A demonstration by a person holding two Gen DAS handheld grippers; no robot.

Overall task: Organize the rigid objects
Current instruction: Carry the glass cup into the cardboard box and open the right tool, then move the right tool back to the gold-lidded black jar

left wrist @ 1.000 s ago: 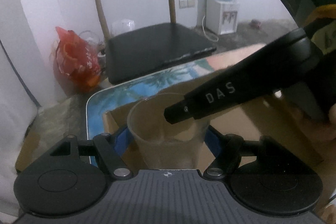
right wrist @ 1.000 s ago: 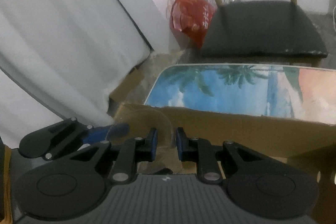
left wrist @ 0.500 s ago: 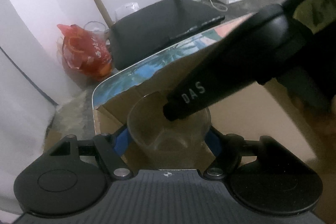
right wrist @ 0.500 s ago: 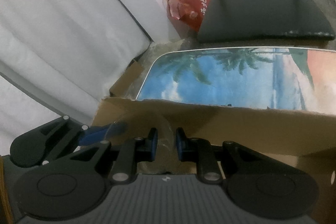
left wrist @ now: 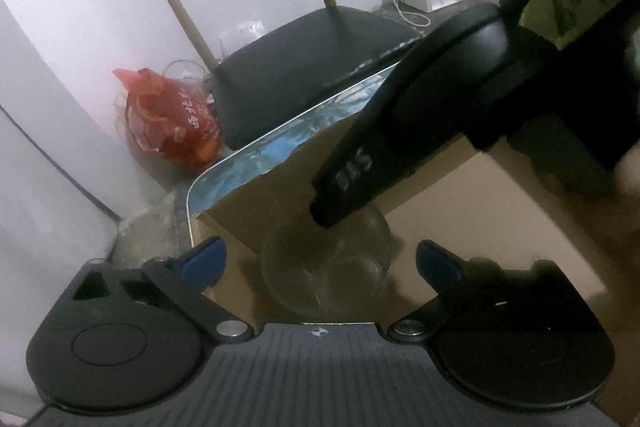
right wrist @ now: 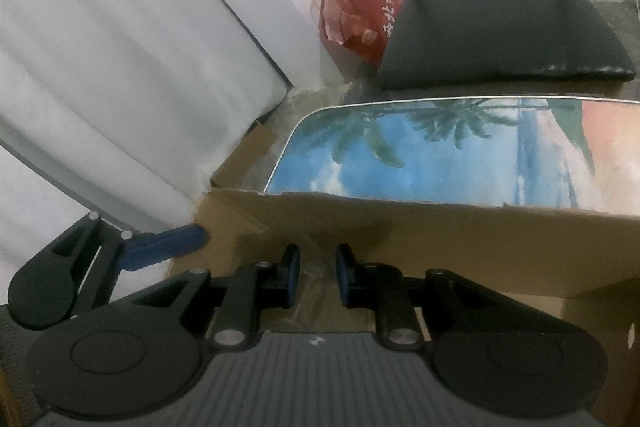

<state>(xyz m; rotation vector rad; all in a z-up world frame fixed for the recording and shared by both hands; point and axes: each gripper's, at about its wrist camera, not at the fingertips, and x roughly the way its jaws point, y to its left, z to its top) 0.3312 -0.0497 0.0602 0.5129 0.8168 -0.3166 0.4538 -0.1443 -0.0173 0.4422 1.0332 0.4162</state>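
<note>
Left wrist view: we see our left tool [left wrist: 320,259] with its jaws opening, blue pads spread wide and clear of the clear plastic cup [left wrist: 326,267].
Cup: it sits between those pads inside the cardboard box [left wrist: 460,227]; its walls are see-through and hard to trace, and the bottom is cut off by the tool body.
Right tool seen from the left: its dark body [left wrist: 420,115] crosses over the cup's rim and hides the far side; we cannot see its tips here.
Surface: only a strip of the palm-print top [left wrist: 256,163] shows past the box.
Right wrist view: our right tool [right wrist: 316,277] has its pads nearly together, with something faint and transparent between them; we cannot tell whether it is the cup wall.
Box edge: the cardboard wall [right wrist: 440,227] blocks the near part of the surface [right wrist: 440,159].
Chair: the black seat [right wrist: 500,31] stands beyond, its back cut off.
</note>
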